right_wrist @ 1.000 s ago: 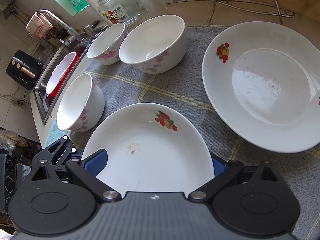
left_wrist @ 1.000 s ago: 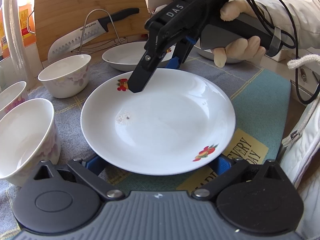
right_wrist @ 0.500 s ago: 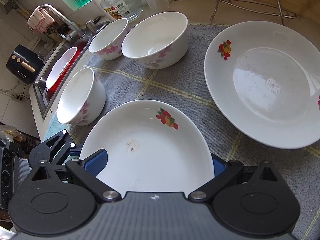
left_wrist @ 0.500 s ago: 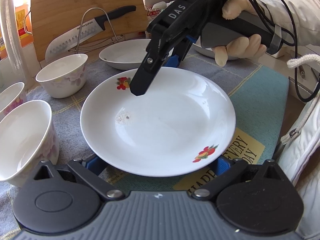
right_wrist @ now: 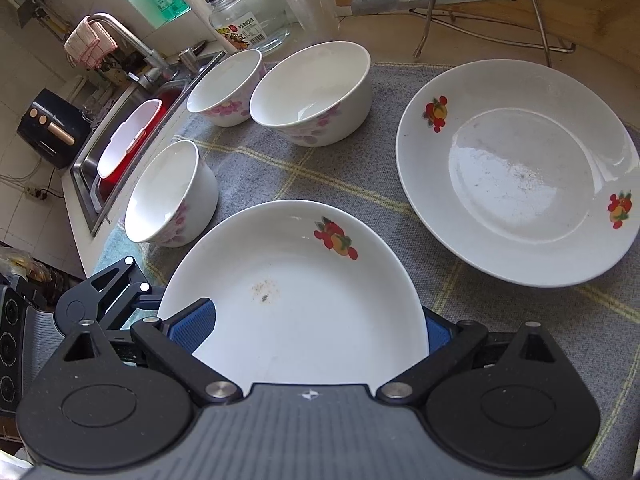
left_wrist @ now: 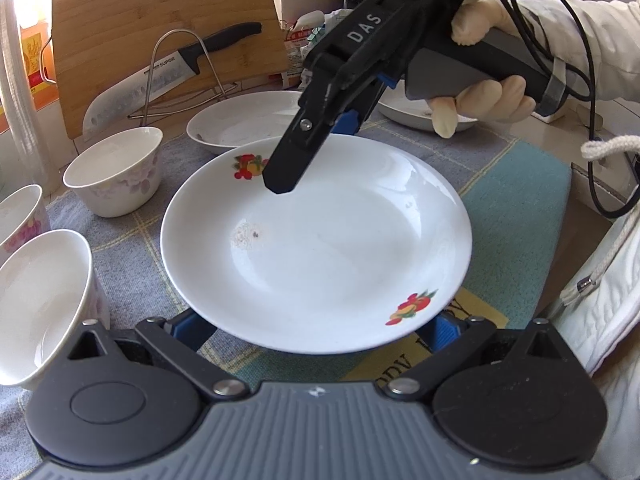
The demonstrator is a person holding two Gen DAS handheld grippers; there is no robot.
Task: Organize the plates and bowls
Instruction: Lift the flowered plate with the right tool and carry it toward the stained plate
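A white plate (left_wrist: 320,248) with fruit decals hangs a little above the grey checked mat (left_wrist: 132,240). My left gripper (left_wrist: 316,328) clamps its near part, a blue pad at each side of the rim. My right gripper (right_wrist: 314,328) stands open astride the far rim, one finger (left_wrist: 288,168) over the plate and the other behind the rim. In the right wrist view the same plate (right_wrist: 300,300) is tilted. A second decal plate (right_wrist: 516,172) lies on the mat at right. Three white floral bowls (right_wrist: 310,92) (right_wrist: 224,88) (right_wrist: 172,192) stand upright at left.
A knife (left_wrist: 160,76) leans on a wire rack against a wooden board (left_wrist: 160,20) at the back. Behind the gloved hand (left_wrist: 480,96) sits another dish (left_wrist: 416,114). A sink (right_wrist: 120,152) and a glass jar (right_wrist: 248,16) border the bowls. The counter edge runs along the right.
The plate keeps its place between both grippers. The bowls and mat have drifted slightly in both views, so both hands have shifted a little together with the plate.
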